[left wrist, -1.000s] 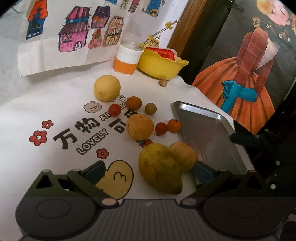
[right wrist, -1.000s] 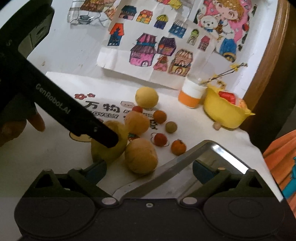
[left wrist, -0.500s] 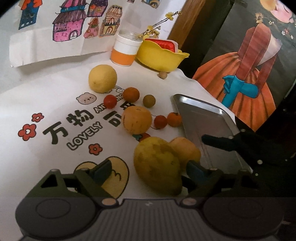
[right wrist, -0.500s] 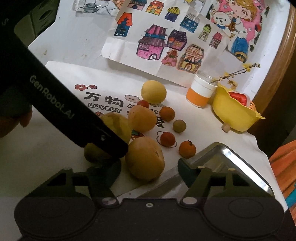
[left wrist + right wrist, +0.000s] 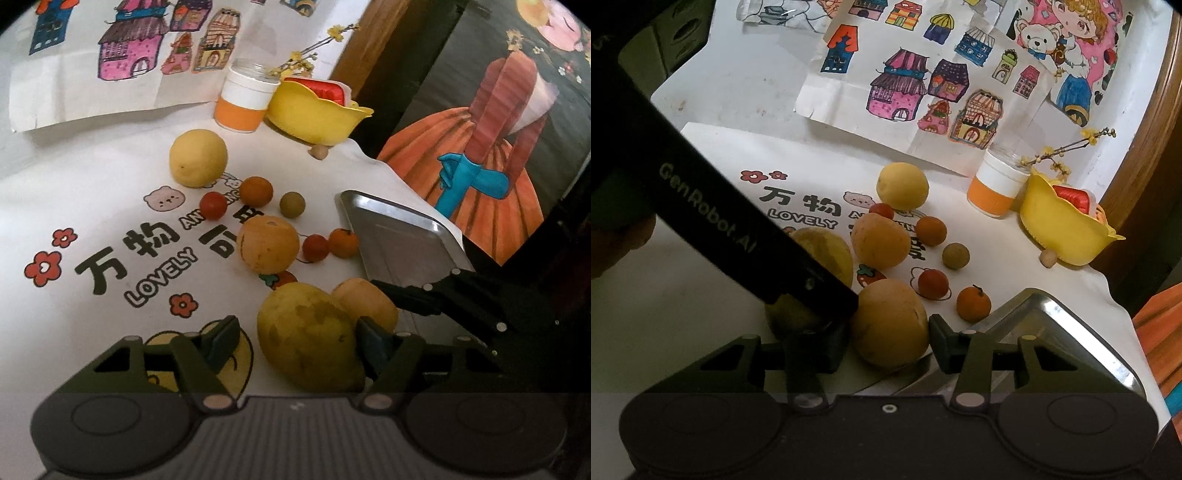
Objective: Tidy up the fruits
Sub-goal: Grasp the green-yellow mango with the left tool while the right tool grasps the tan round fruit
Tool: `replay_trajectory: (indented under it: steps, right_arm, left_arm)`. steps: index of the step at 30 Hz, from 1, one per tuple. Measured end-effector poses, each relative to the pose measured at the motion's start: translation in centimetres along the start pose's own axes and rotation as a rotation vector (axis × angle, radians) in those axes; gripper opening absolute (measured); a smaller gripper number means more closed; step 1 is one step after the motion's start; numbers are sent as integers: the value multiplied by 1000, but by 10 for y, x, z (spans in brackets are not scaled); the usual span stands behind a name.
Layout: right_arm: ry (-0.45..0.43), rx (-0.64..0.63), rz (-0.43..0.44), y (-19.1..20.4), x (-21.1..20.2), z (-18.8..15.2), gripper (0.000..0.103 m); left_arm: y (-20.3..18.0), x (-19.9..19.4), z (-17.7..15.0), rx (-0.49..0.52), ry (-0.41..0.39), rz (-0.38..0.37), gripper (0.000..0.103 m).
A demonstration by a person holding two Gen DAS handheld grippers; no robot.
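Crowding is your main hazard here. Your left gripper [image 5: 295, 339] has just been closing around the mottled yellow fruit [image 5: 306, 339]. Its right pad touches the skin and its left pad stands clear, so the jaws are still apart. Your right gripper [image 5: 888, 343] has also just been closing, with the orange fruit [image 5: 890, 323] between its pads. They sit right at its sides, but you cannot tell if they press yet.

The two fruits touch, and one finger of each gripper shares the narrow gap between them. A further squeeze could wedge those fingers together or push one fruit off. A one-sided push on the yellow fruit could roll it left, and a round, smooth fruit caught off-centre could pop out as you lift it.

The metal tray [image 5: 402, 236], just right of both fruits, is bare, and its raised rim could catch a low carry. The smaller fruits beyond, such as the tangerine [image 5: 973, 304], sit loose on the cloth and could scatter if bumped.

The surface is a white printed tablecloth [image 5: 92, 192]. At its far edge stand an orange-and-white cup [image 5: 242, 107] and a yellow bowl [image 5: 314, 114]. Behind them a coloured drawing of houses [image 5: 122, 74] leans on the wall. A poster of a figure in an orange dress [image 5: 480, 177] hangs far right.
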State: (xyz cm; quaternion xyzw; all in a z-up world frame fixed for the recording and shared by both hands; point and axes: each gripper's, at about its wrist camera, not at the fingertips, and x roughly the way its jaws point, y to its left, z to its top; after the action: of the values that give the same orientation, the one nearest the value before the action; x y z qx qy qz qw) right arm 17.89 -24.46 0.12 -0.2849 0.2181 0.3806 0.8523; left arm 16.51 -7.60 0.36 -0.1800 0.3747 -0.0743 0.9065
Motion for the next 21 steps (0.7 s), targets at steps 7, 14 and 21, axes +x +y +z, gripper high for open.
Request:
replay_trajectory:
  steps: [7,14,21]
  right_arm:
    - [-3,4,-3,1,0,0,47]
    - [-33,16,-13,7,-5,-1,47]
    - [-73,61,-53,-2,-21,1,47]
  left_arm:
    - [2,-1,-1,-15,15,-44,62]
    - [7,-6,-2,-33,4,-43,60]
    - [6,-16,4,-29,-28,-30,57]
